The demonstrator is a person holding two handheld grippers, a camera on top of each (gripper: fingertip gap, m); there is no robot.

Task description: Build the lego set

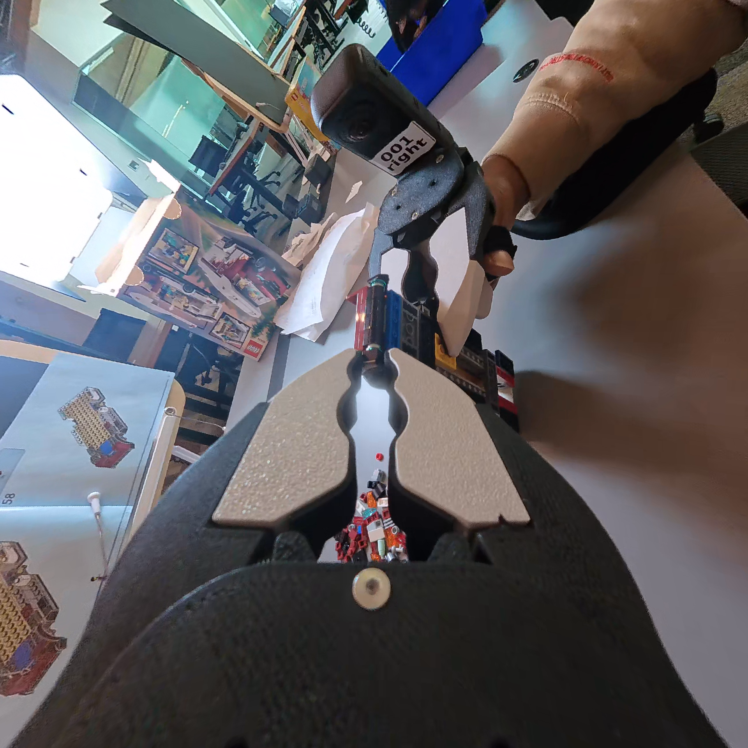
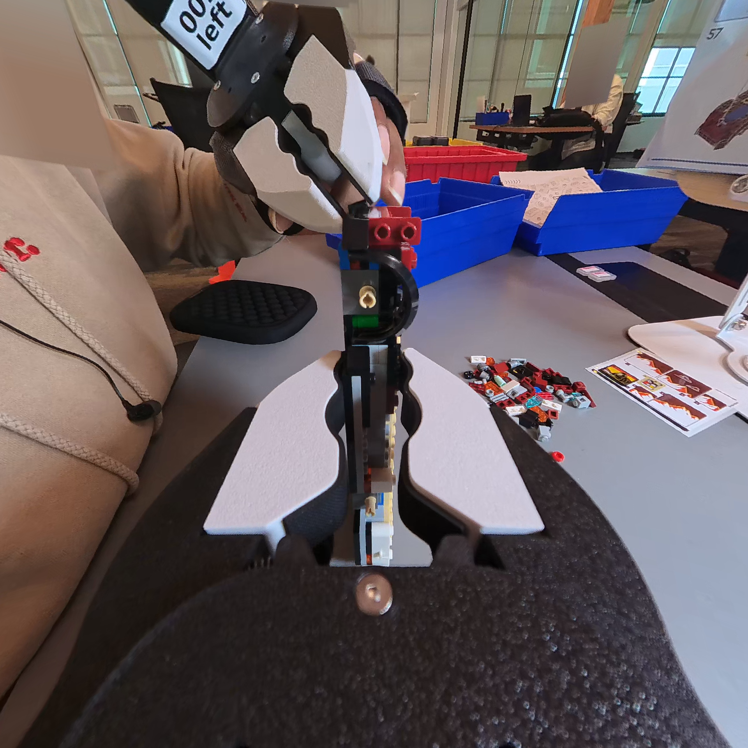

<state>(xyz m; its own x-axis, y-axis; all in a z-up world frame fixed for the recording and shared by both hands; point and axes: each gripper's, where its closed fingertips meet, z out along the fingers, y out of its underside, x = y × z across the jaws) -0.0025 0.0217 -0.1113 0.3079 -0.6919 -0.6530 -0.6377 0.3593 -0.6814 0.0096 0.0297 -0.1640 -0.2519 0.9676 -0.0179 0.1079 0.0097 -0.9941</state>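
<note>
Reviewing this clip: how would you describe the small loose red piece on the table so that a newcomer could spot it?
On the grey table, find the pile of small bricks right of the right tool. Just nearer the camera lies a single round red stud. It sits alone, apart from the heap.
</note>
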